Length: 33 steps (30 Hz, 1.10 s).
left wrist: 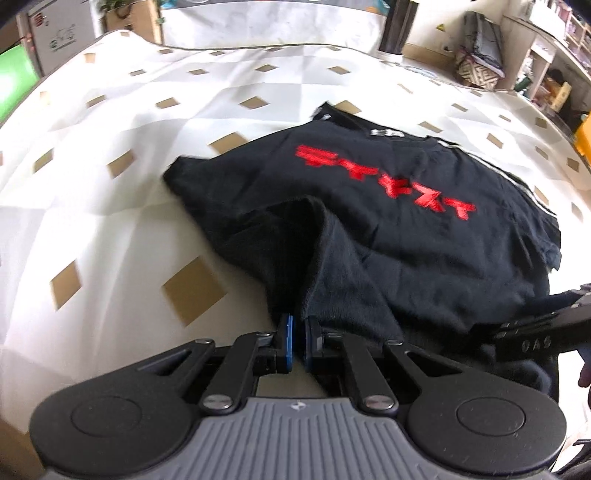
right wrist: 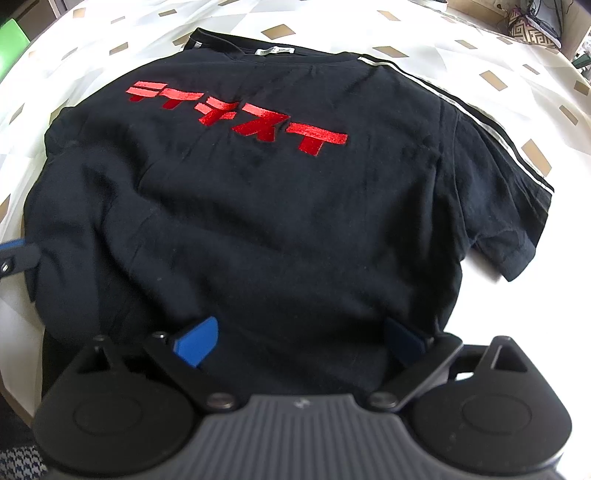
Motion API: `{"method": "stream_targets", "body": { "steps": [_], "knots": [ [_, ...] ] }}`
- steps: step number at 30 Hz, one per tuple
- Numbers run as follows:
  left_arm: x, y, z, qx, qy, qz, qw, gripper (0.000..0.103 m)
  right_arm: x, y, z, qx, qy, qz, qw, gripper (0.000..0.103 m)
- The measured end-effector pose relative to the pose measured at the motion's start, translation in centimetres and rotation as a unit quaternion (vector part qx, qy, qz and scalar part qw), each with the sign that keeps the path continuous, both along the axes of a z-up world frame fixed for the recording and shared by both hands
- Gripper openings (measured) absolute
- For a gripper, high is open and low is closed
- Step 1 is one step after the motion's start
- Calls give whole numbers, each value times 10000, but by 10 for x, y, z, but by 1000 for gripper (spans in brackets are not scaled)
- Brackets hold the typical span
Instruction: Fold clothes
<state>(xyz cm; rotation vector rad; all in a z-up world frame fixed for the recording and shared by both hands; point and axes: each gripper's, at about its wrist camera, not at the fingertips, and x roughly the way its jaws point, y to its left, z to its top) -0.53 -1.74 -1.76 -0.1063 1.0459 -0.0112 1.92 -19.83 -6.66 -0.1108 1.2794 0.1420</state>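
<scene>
A black T-shirt (left wrist: 388,229) with red lettering lies on a white cloth with tan diamonds; it fills the right wrist view (right wrist: 258,206), neck label at the far end, white stripe along its right sleeve. My left gripper (left wrist: 298,338) is shut on the shirt's near left hem, and the fabric rises in a ridge from its blue pads. My right gripper (right wrist: 299,341) is open, its blue pads spread wide just over the shirt's near hem. Its black body shows at the right edge of the left wrist view (left wrist: 543,332).
The white cloth (left wrist: 110,155) covers the table around the shirt. Beyond the far edge stand boxes (left wrist: 59,33), a patterned bag (left wrist: 476,70) and shelves (left wrist: 554,62). A green object (left wrist: 14,77) sits at the far left.
</scene>
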Motion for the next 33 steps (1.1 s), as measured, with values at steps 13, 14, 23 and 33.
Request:
{"method": "stream_targets", "body": {
  "steps": [13, 14, 23, 33],
  "knots": [
    [-29, 23, -7, -397, 255, 312, 9984, 15, -2, 0, -1, -10, -6, -19, 10000, 97],
    [-28, 24, -7, -448, 234, 357, 9981, 19, -2, 0, -1, -12, -6, -21, 10000, 97],
    [-25, 33, 0, -1008, -141, 624, 9928, 48, -2, 3, -1, -24, -11, -57, 10000, 98],
    [-1, 25, -7, -1161, -75, 594, 9914, 50, -3, 3, 1, -32, -16, -42, 10000, 99]
  ]
}}
